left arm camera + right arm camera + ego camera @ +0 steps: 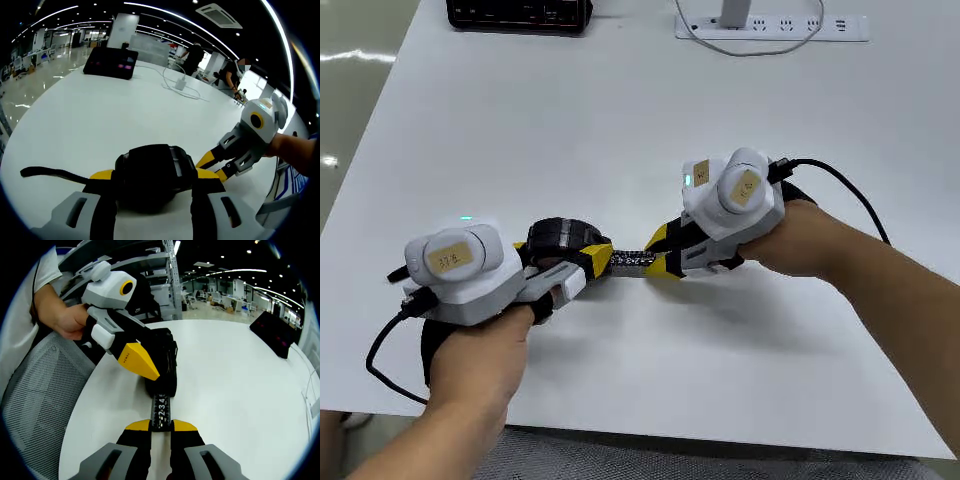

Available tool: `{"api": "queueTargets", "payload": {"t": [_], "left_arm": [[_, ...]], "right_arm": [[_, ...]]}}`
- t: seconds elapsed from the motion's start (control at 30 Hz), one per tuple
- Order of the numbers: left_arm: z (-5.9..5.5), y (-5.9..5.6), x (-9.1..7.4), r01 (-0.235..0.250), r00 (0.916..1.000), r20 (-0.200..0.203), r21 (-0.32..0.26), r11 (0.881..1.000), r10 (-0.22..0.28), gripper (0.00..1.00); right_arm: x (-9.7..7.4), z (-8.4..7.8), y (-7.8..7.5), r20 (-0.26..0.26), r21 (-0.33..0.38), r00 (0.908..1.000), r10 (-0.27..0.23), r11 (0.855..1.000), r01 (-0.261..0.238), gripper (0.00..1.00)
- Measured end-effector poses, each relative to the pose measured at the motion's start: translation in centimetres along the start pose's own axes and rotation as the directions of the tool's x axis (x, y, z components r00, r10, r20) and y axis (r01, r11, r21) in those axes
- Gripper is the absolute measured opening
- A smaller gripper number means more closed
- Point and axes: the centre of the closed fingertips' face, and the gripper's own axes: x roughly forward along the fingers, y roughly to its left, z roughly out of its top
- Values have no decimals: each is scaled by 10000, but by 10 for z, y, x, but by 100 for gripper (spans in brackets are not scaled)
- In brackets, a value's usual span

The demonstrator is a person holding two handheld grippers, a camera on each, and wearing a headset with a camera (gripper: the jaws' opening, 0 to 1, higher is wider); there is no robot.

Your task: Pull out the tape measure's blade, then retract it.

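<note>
Your left gripper [578, 268] sits at the lower left of the head view with its jaws clamped on the black case of the tape measure [560, 238]. The left gripper view shows one jaw on each flank of the case. That hold looks meant to anchor the case against the white tabletop [620, 120], so it cannot slide when the blade is drawn.

Your right gripper [663, 255], just right of centre, has its jaws pressed together on the blade [161, 412], pinching it flat near its free end. Gripping there gives you a straight pull along the blade's own line, away from the case.

A short stretch of blade spans the gap between the two grippers, low and roughly level over the tabletop. From that I judge either that the pull has barely begun or that the retract is nearly done; the pictures cannot settle which.

In the right gripper view you can read pale numerals 2, 3 and 4 on the dark blade, just ahead of the jaws. Each gripper carries a tan sticker [451, 258] on top, with marks too small to read. The small print on the left gripper's yellow jaw tip is also illegible, and I see no brand on the case.

A power strip [775, 25] and a black device [520, 12] lie along the top edge of the head view, well apart from the work
</note>
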Motion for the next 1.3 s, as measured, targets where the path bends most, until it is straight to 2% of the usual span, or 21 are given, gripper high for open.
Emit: {"api": "queueTargets", "payload": {"t": [0.7,1.3], "left_arm": [[0,1,0,13,10000,3,-51,10000,-13,55],[0,0,0,-31,10000,22,-87,10000,31,56]], "right_arm": [[21,21,-1,257,-107,9996,117,9999,-114,10],[25,22,-4,301,-146,9995,-12,9999,17,12]]}}
